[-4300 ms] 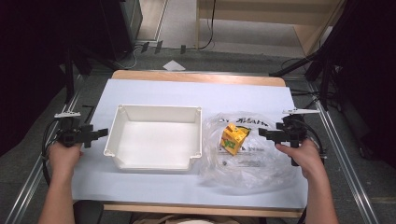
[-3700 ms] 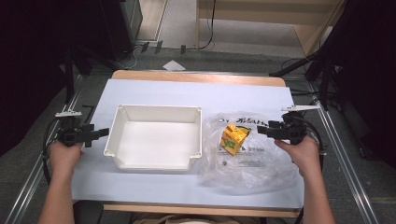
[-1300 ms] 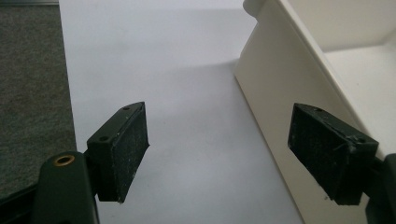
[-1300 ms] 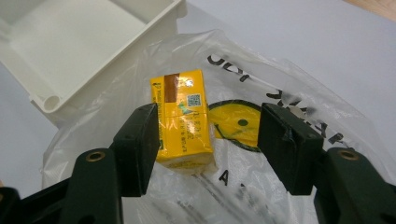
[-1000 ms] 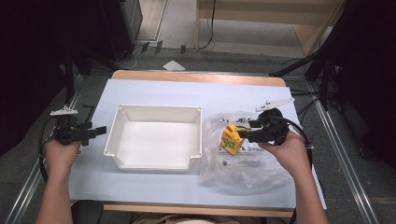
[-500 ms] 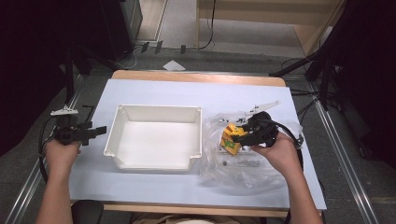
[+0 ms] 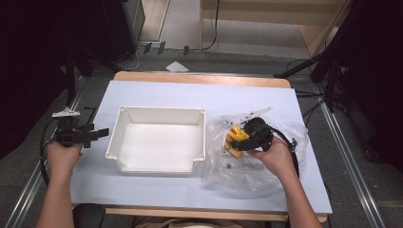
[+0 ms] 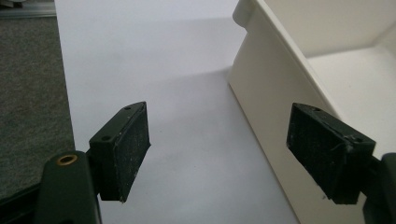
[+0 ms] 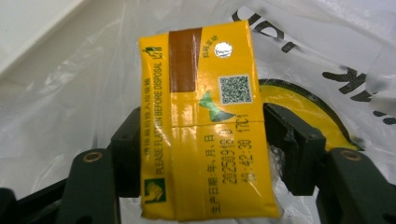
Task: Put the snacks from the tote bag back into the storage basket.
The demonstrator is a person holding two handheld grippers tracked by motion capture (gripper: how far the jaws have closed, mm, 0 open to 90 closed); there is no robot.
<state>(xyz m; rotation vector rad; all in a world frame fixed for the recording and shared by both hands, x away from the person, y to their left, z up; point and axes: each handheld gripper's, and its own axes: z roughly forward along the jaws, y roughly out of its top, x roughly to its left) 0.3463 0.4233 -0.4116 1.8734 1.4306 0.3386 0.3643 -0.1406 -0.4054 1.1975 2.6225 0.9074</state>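
A yellow drink carton (image 7: 234, 135) with a brown stripe and a QR code (image 9: 205, 84) lies amid a crumpled clear plastic bag (image 7: 259, 168) right of a white tray (image 7: 161, 110). My right gripper (image 7: 242, 142) reaches into the bag from the right. In the right gripper view its jaws (image 9: 203, 149) have just closed a little and sit against both long sides of the carton. At the table's left edge my left gripper (image 7: 100, 133) stays open, its pads (image 8: 130, 140) bare. It points at the tray's outer wall (image 8: 266, 93).
The tray is bare inside and sits mid-table on a pale blue sheet (image 7: 157, 185). Printed black lettering shows on the bag (image 9: 345, 79). A corner of the tray (image 9: 28, 28) lies just beyond the bag. Dark stands and cables flank the table.
My right hand has moved left and down into the bag, and its jaws now flank the carton. The left hand has not moved.
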